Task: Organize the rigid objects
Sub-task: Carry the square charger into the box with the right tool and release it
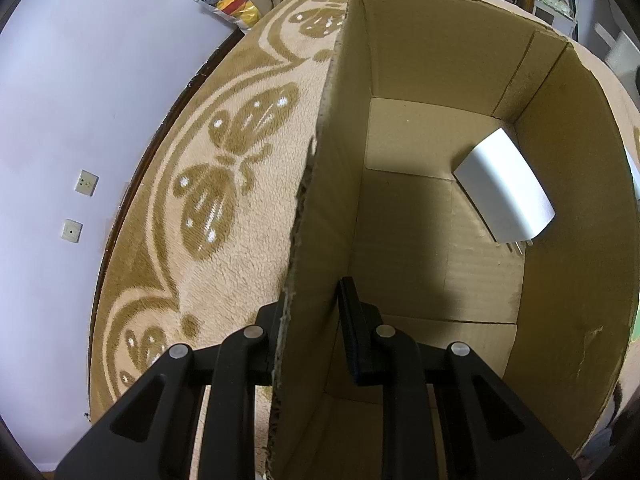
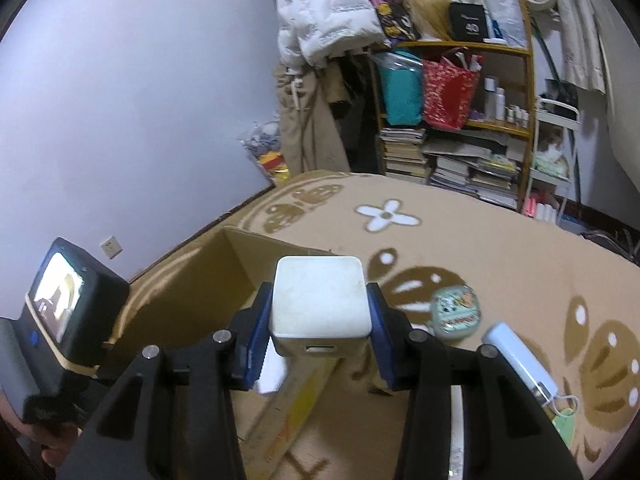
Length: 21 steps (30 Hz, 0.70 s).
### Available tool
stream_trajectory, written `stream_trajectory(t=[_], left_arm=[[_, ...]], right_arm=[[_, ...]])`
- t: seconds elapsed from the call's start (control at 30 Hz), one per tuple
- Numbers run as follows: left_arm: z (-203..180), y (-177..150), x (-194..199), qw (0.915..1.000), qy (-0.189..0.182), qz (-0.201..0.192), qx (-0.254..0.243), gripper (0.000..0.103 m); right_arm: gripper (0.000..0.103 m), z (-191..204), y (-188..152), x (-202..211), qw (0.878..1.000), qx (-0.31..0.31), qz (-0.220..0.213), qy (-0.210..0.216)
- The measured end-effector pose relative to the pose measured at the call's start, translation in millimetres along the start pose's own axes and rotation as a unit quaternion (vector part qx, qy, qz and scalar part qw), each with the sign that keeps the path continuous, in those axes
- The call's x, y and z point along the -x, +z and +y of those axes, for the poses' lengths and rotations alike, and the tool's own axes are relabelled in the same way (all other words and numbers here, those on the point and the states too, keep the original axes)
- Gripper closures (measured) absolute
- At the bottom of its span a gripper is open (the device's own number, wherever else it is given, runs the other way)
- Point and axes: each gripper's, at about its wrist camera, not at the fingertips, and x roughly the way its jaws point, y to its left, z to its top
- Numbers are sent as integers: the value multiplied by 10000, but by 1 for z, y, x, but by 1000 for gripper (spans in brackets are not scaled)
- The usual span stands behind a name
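Black linkage arms fill the bottom of both views, and on my left gripper [image 1: 316, 332] the jaws are pinched together on the near wall of the cardboard box [image 1: 440, 60], one finger outside it and one inside. Down in that box, at the right of the frame, a white charger [image 1: 504, 186] lies on the floor panels against the far corner, its prongs just showing at its lower edge. My right gripper [image 2: 318, 334] is clamped on a white cube adapter [image 2: 318, 300], blue pads pressed to both its sides, a port visible on the face turned toward me; it hangs above the box's edge. To its right on the patterned rug [image 2: 480, 240] I see a small round tin [image 2: 456, 314] with a printed lid whose writing I cannot read, and just beside it a pale power bank [image 2: 520, 364] with a cord. On the shelf [image 2: 472, 48] at upper right, a black box reads "40". At lower left, a hand [image 2: 44, 436] holds the other tool's handle.
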Motion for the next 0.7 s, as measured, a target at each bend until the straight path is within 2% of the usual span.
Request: stream_trajectory(t=[0.3, 0.7], left_arm=[[-2, 0, 1, 10000, 33, -8, -28, 82], [-2, 1, 1, 10000, 32, -3, -21, 82]], right_arm=[[55, 29, -7, -2, 9988, 348, 70, 331], [55, 48, -21, -15, 9961, 719, 344, 377]])
